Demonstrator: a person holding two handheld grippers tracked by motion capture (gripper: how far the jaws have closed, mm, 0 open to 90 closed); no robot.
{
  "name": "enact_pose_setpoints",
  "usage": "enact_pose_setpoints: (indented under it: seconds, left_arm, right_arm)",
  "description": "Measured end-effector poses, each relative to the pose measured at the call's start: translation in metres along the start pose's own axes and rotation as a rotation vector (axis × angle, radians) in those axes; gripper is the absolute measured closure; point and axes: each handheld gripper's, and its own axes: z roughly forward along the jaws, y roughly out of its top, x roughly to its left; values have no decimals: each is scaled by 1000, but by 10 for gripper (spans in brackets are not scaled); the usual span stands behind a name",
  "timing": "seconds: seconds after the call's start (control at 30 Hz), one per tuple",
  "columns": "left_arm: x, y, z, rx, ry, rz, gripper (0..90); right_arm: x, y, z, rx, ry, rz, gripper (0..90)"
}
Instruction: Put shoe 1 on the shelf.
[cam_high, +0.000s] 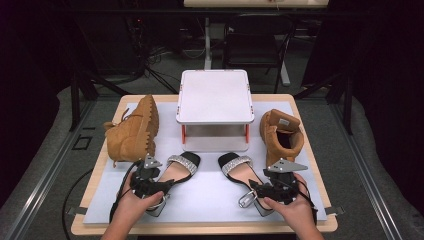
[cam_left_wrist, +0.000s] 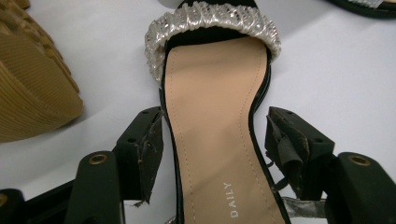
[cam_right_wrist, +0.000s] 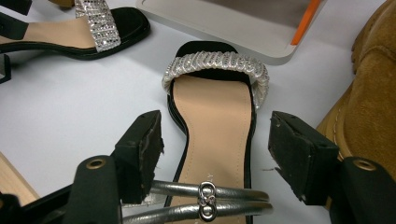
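Each gripper is being held wide open astride a sandal, nothing clamped: left gripper (cam_left_wrist: 212, 140) over left sandal (cam_high: 176, 172), right gripper (cam_right_wrist: 215, 144) over right sandal (cam_high: 243, 175), boots at ten and two o'clock.

Both hands low at the near edge — left gripper (cam_high: 165, 184) and right gripper (cam_high: 255, 186) held level, jaws spread apart.

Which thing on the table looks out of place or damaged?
The tan boot on the left lies on its side with its sole showing, while the other tan boot stands upright. The black pads of the left claw look torn and frayed. Both heeled sandals lie flat and look normal.
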Motion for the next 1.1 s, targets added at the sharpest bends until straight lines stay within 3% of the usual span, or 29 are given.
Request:
enact_pose_setpoints:
  seconds: [0.33, 0.6, 0.8, 1.1]
  left_arm:
    - [-6, -6, 9, 45, 36, 31, 349]
    - [-8, -8, 13, 57, 46, 37, 344]
    - [-8, -9, 15, 54, 43, 32, 343]
    - [-9, -10, 16, 49, 51, 19, 346]
  right_arm:
    - [2, 2, 9, 31, -11, -6, 344]
    - [7, 3, 26, 109, -42, -26, 345]
    - [8, 2, 38, 173, -60, -23, 345]
    - [9, 1, 48, 218, -89, -21, 344]
